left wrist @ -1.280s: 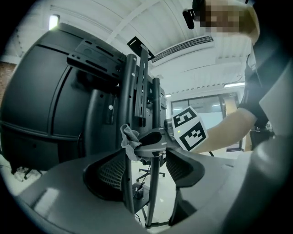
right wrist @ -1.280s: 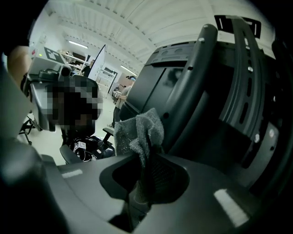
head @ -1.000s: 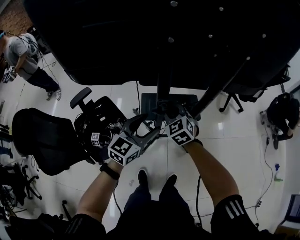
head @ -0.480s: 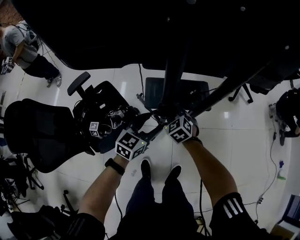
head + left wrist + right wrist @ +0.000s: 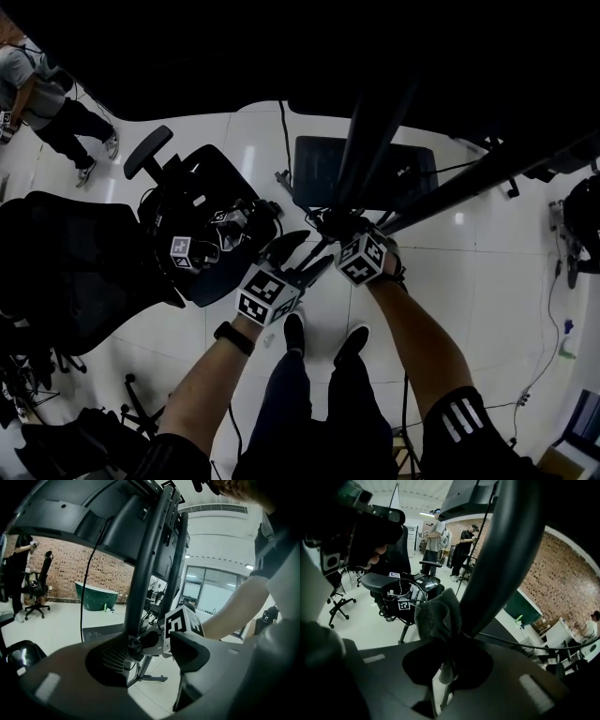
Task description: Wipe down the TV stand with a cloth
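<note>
- Your right gripper (image 5: 447,665) holds its jaws clenched on the grey cloth (image 5: 438,613), touching the TV stand's pole (image 5: 501,559) at its 9 o'clock side.
- Your left gripper (image 5: 150,656) hangs just beside, jaws released.

The cloth (image 5: 438,613) is dark grey against the black stand pole (image 5: 501,555). Each marker cube (image 5: 267,295) bears black square patterns on white. The floor (image 5: 469,272) is glossy white tile, the office chair (image 5: 66,272) black, the far wall (image 5: 70,571) reddish-brown brick, the tub (image 5: 96,597) green.
</note>
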